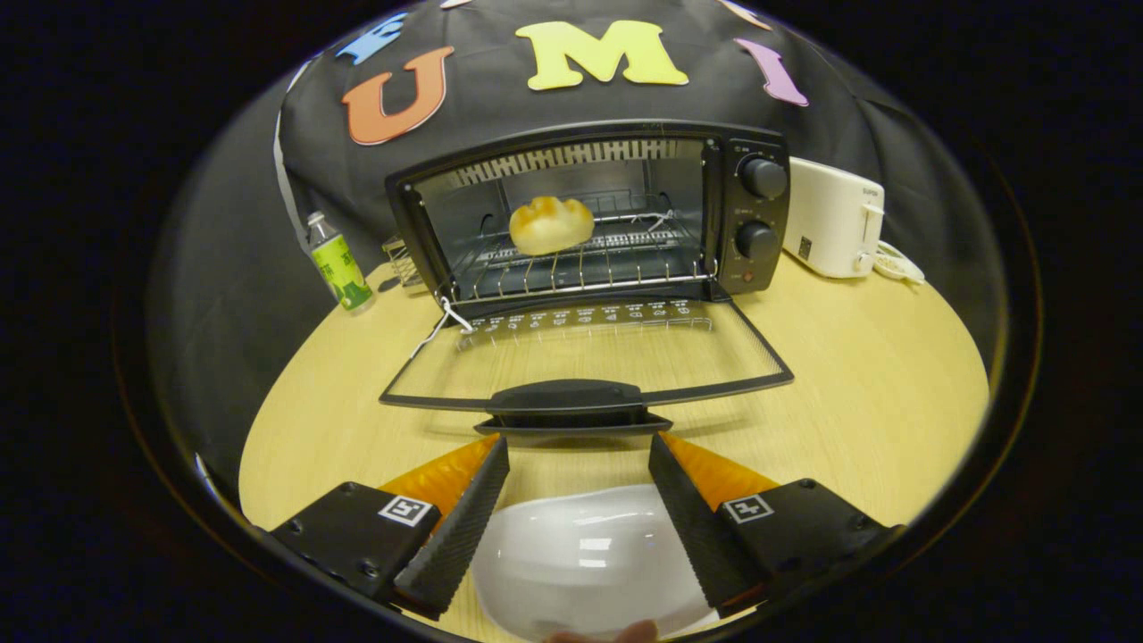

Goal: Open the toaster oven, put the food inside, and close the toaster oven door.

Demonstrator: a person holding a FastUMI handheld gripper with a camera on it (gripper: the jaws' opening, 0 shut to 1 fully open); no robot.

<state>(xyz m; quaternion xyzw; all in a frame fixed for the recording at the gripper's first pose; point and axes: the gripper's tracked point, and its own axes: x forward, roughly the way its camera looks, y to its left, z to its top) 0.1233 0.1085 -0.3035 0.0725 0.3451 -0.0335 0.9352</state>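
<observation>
1. The handheld two-finger gripper [579,451] hovered low over the round pale wooden table [875,393], its jaws spread wide and gripping nothing.
2. A glossy white oval plate [580,558] lay on the table between and beneath the two fingers, bare of food.
3. Just ahead of the fingertips sat the black handle [567,399] of the toaster oven's glass door [589,353], which was folded fully down and lay flat, close above the tabletop.
4. Beyond the door stood the black toaster oven [594,210] itself, its cavity open toward the gripper.
5. A golden-brown bread roll [551,224] rested on the wire rack [580,268] inside the oven, near the middle of the cavity.
6. Two round black knobs [761,177] were stacked one above the other on the control panel at the oven's right side.
7. A white boxy toaster [832,219] stood just to the right of the oven, with a white cord [897,265] coiled beside it.
8. To the oven's left, a clear plastic bottle with a green label [337,262] stood upright near the table's edge, and a small wire holder [404,261] sat between the bottle and the oven.
</observation>
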